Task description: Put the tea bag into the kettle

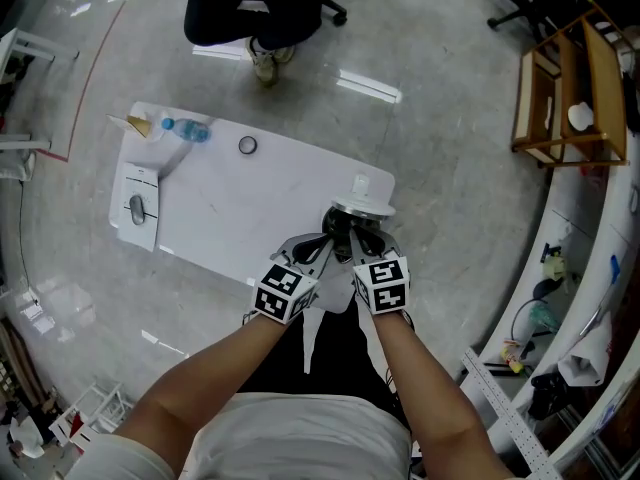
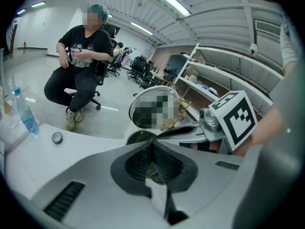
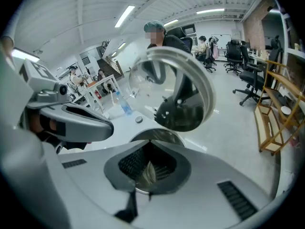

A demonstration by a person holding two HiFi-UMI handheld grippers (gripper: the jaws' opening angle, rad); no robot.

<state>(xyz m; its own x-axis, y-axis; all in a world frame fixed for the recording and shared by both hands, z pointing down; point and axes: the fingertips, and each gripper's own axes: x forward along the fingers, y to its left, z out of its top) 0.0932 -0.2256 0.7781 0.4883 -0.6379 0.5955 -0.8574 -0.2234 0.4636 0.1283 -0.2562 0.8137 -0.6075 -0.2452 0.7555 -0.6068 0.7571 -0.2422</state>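
The right claw (image 3: 150, 149) is clenched. A thin beige sliver shows pinched between its ribbed pads. I take that to be the tea bag (image 3: 147, 171), seen edge-on, though so little of it shows that I cannot be sure. The left claw (image 2: 152, 149) is clenched too, gripping a folded scrap of white paper (image 2: 158, 193) whose corner hangs back toward the camera. Whether that is the bag's wrapper or its tag I cannot tell. In the head view the two claws sit side by side with their tips close together.

Straight beyond the right claw's tips lies the open mouth of the kettle (image 3: 157, 134). Its lid (image 3: 186, 94) is tipped up and back, so nothing covers the mouth. The kettle stands near the right end of the white counter (image 1: 230, 203), on the person's side.

Judged from this, the step in hand is getting the bag free of the paper and over the kettle; the bag does not look to be inside yet. The next move calls for the right claw to bring the bag squarely above the mouth and low between rim and raised lid, then let go. The left claw should keep the paper out of the opening. A light bag may cling to the pads or catch on the rim, so the release wants to be made well inside the mouth.
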